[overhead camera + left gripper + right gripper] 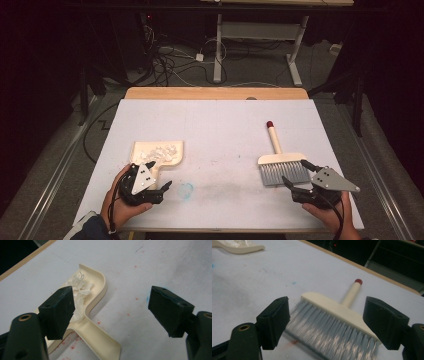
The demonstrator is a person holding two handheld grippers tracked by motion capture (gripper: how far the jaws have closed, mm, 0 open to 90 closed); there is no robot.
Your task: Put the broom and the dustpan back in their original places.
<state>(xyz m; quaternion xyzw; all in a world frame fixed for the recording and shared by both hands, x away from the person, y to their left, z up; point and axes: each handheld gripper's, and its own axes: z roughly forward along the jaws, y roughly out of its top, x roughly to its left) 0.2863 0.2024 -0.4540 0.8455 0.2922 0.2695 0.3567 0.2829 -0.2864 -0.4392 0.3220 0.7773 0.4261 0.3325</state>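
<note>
On the white table, the cream dustpan lies at the near left with its handle running back toward the person and its wide mouth facing the far edge, a heap of white shreds in its tray. The hand brush lies at the near right, its long axis running near to far: grey bristles toward the person, red-tipped handle pointing away. The left gripper sits just beside the dustpan's handle and the right gripper at the bristles, both with jaws spread wide and clasping nothing; no readable writing shows.

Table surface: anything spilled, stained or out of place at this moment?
Nothing is spilled: the white scraps sit inside the dustpan. The table shows a blue smudge and small red flecks near the dustpan handle.
</note>
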